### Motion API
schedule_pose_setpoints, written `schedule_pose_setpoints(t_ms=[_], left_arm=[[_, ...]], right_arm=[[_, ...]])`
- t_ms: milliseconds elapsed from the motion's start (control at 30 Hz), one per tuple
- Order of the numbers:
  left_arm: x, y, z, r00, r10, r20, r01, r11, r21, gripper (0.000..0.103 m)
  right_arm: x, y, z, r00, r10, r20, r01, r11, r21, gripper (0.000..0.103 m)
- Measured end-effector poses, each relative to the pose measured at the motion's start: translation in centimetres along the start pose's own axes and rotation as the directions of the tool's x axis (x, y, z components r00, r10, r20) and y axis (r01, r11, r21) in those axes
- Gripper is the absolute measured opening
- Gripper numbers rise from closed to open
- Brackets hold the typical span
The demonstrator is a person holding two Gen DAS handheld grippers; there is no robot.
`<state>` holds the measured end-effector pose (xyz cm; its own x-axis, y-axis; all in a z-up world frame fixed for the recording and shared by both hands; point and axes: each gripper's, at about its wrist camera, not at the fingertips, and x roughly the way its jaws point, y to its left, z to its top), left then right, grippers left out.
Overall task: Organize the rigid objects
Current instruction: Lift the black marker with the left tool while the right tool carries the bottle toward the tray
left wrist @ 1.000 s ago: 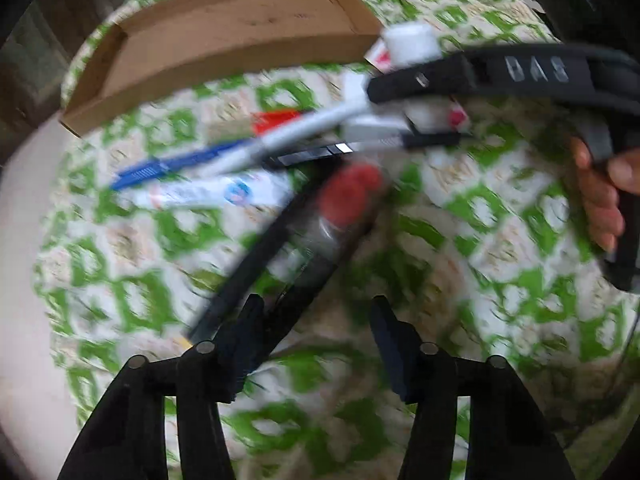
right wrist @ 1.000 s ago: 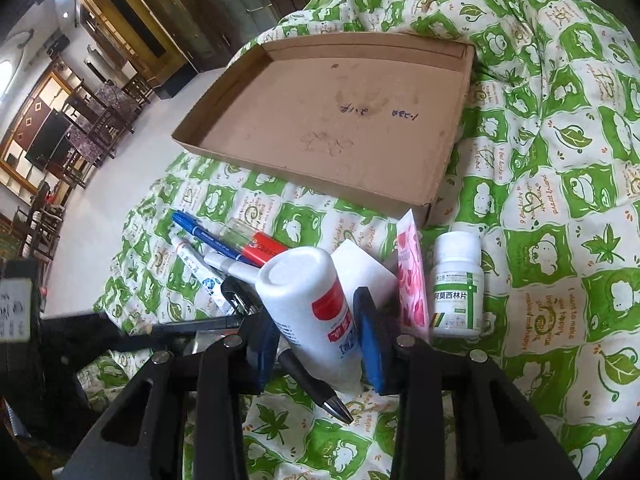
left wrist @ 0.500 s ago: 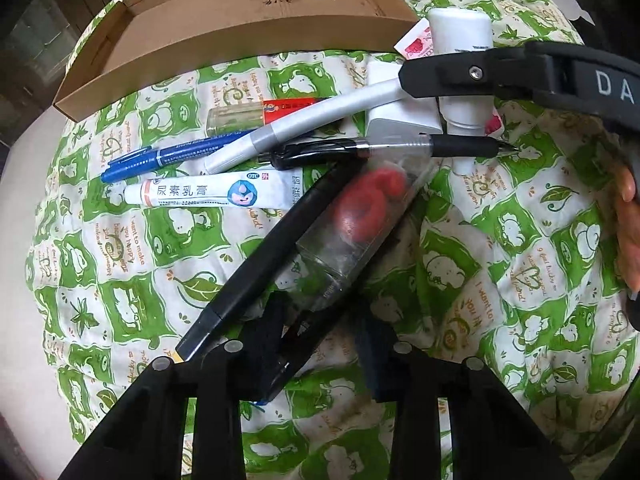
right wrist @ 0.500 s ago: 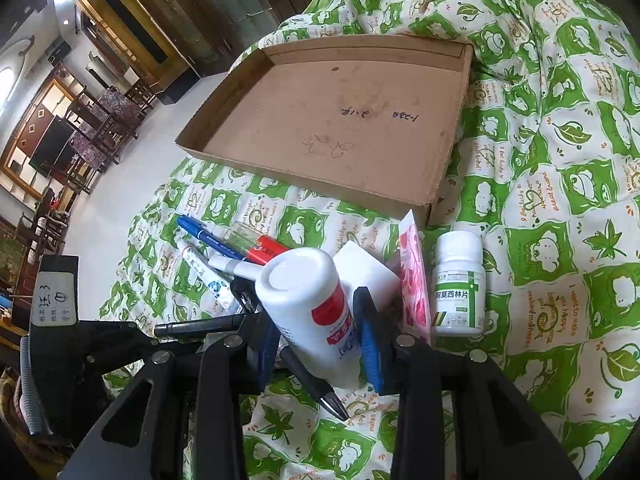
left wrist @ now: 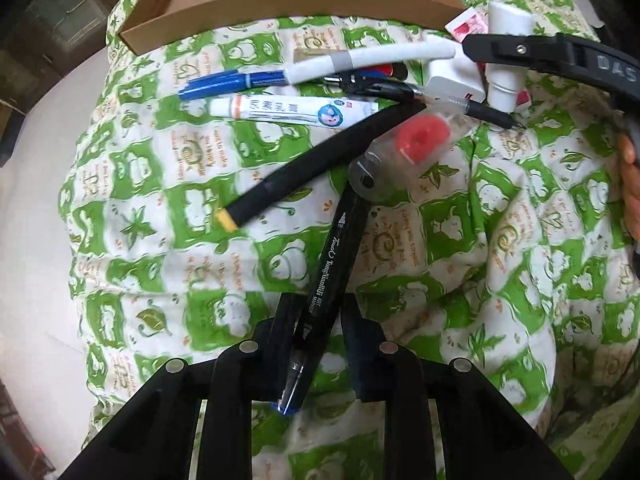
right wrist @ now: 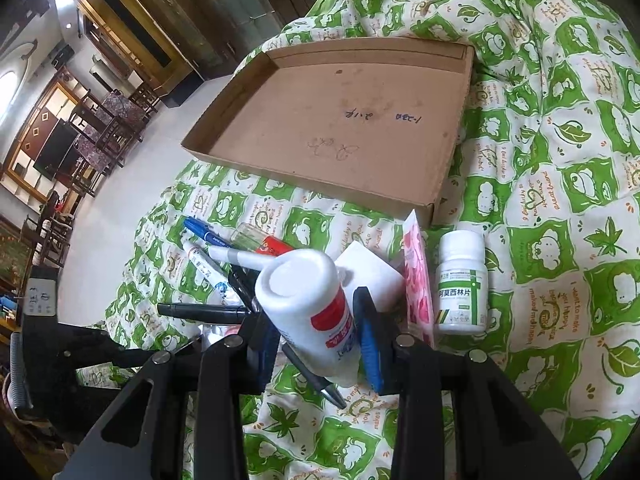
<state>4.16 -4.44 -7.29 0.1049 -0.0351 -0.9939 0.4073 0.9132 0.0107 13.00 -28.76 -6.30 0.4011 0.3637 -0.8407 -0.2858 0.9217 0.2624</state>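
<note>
Two low, close wrist views along tongs, both facing the cardboard tray (left wrist: pixel 280 4) (right wrist: pixel 360 136) across shared clutter.

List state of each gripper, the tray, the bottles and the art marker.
Left gripper: shut on art marker, lifted at an angle.
Right gripper: shut on white bottle, cap on.
Tray: empty.
Pill bottle: upright, capped.
Clear bottle: lying on its side.
</note>
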Motion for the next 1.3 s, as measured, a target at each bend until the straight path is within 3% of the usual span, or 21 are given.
schedule_pose_setpoints(t_ms=[200, 433, 700, 967, 1133, 1167, 1300], left_arm=[[2.9, -1.0, 3.9, 1.0, 0.014, 0.012, -0.014, 1.0, -0.018, 0.024], [1.5, -1.2, 4.0, 0.998, -0.023, 0.067, 0.024, 1.0, -0.019, 0.015], [-0.3, -2.1, 4.1, 0.991, -0.077, 0.106, 0.081, 0.996, -0.036, 0.014], [4.1, -2.1, 6.0, 1.0, -0.019, 0.024, 0.021, 0.997, -0.078, 0.015], [4.8, -3.2, 6.7, 0.997, 0.031, 0.065, -0.028, 0.998, -0.049, 0.014], [4.6, -4.9, 7.4, 0.997, 0.041, 0.07, -0.038, 0.998, -0.05, 0.014], [3.7, -5.9, 6.6, 0.992, 0.066, 0.106, -0.061, 0.997, -0.048, 0.014]], right_arm=[[0.1, 0.0, -0.1, 1.0, -0.001, 0.001, 0.001, 1.0, 0.005, 0.034], [0.0, -0.1, -0.1, 1.0, 0.001, 0.003, -0.001, 1.0, 0.004, 0.034], [-0.1, -0.2, -0.1, 1.0, 0.003, 0.007, -0.003, 1.0, 0.004, 0.034], [0.0, -0.1, -0.2, 1.0, -0.004, 0.003, 0.004, 1.0, 0.0, 0.034], [0.0, -0.1, -0.2, 1.0, -0.002, 0.004, 0.003, 1.0, -0.001, 0.034], [0.0, -0.1, -0.1, 1.0, -0.003, 0.003, 0.003, 1.0, -0.001, 0.034], [-0.1, -0.1, -0.1, 1.0, 0.0, 0.01, 0.0, 1.0, -0.002, 0.034]])
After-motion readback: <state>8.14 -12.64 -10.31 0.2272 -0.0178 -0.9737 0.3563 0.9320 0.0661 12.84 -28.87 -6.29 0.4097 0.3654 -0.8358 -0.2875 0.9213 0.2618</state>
